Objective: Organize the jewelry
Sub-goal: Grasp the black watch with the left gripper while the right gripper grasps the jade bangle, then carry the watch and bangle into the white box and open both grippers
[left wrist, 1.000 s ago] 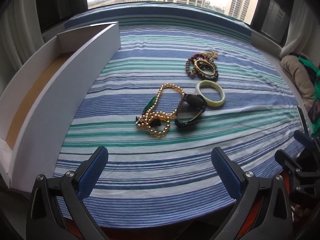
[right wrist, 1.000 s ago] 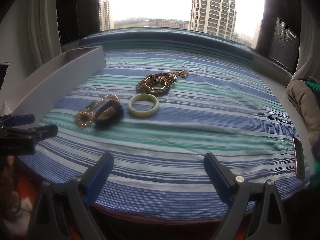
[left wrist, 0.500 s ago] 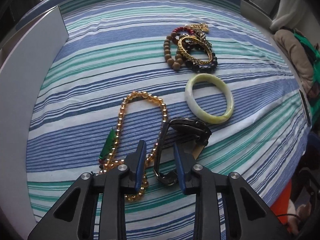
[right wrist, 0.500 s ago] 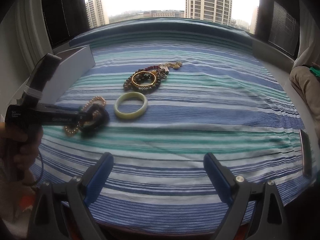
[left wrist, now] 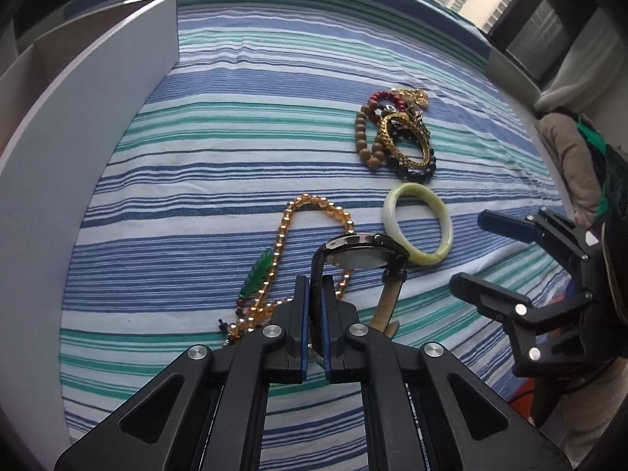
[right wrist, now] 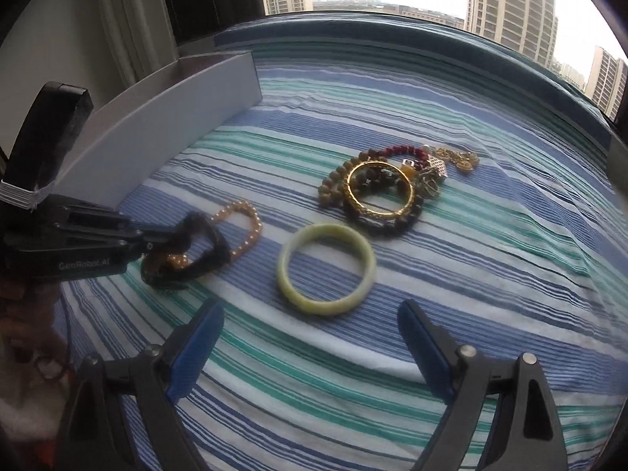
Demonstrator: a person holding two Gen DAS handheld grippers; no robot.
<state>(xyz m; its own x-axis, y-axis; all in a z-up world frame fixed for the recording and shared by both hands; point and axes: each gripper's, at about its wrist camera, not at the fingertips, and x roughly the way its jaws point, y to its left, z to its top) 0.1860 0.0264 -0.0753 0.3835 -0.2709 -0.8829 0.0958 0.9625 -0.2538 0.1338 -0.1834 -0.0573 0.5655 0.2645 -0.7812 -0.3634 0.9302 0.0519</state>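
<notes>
My left gripper (left wrist: pixel 314 294) is shut on the strap of a black watch (left wrist: pixel 365 251), whose face stands tipped up off the striped cloth. Under it lies an amber bead necklace (left wrist: pixel 290 216) with a green leaf pendant. In the right wrist view the left gripper (right wrist: pixel 157 239) grips the blurred watch (right wrist: pixel 204 251). A pale green bangle (right wrist: pixel 363 251) lies flat just ahead of my right gripper (right wrist: pixel 310 308). Its jaws are closing and touch nothing. The bangle (left wrist: pixel 443 227) lies beside the watch, with the right gripper (left wrist: pixel 469 249) to its right.
A heap of bead and gold bracelets (left wrist: pixel 396 141) (right wrist: pixel 380 192) lies beyond the bangle. A white open box (left wrist: pixel 98 117) (right wrist: pixel 176 117) stands along the left side of the cloth. Bundled clothing (left wrist: pixel 565 157) lies at the right edge. A window is behind.
The left gripper came down, shut on the watch strap and tipped the watch up. The right gripper moved in close to the green bangle, its fingers slightly narrower.
</notes>
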